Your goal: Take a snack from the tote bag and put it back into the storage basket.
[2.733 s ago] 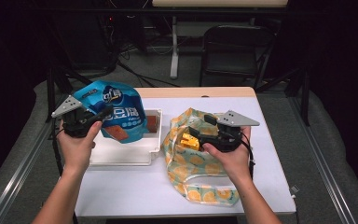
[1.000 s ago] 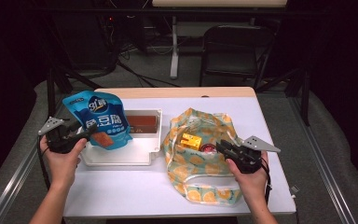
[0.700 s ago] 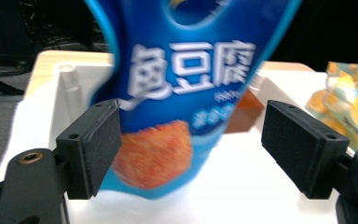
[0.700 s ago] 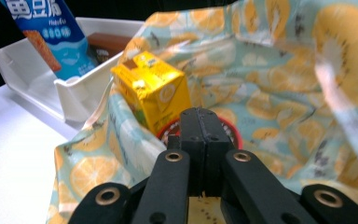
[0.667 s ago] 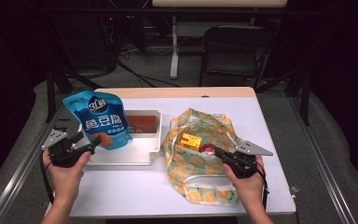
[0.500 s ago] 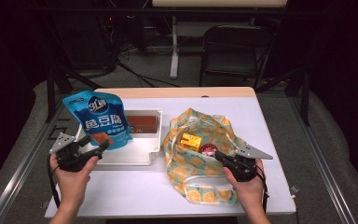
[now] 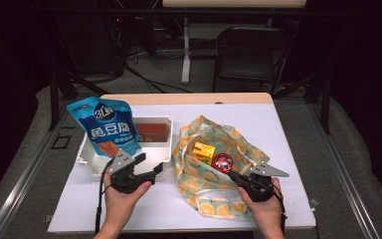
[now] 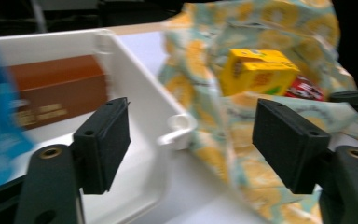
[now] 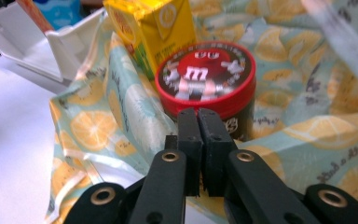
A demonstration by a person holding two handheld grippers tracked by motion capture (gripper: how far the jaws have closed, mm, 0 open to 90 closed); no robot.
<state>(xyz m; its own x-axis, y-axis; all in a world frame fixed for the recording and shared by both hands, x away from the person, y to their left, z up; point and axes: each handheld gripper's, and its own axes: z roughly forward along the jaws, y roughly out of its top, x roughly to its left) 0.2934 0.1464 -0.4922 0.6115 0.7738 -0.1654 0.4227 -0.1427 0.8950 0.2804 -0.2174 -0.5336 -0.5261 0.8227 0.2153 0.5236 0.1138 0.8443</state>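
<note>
Blue pouch [image 7: 104,125]; lemon-print cloth [image 7: 214,199]; yellow carton [image 7: 203,151].

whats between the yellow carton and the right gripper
A red-lidded candy tub stands between the yellow carton and the shut right gripper, inside the lemon-print bag; the right gripper view shows it.

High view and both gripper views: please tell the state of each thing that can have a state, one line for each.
Left hand-held gripper: open, holding nothing.
Right hand-held gripper: shut, at the bag's edge.
Blue pouch: upright, leaning in the bin.
White bin: uncovered.
Lemon-print bag: open, lying flat.
Yellow carton: inside the bag.
Red-lidded tub: closed, inside the bag.
</note>
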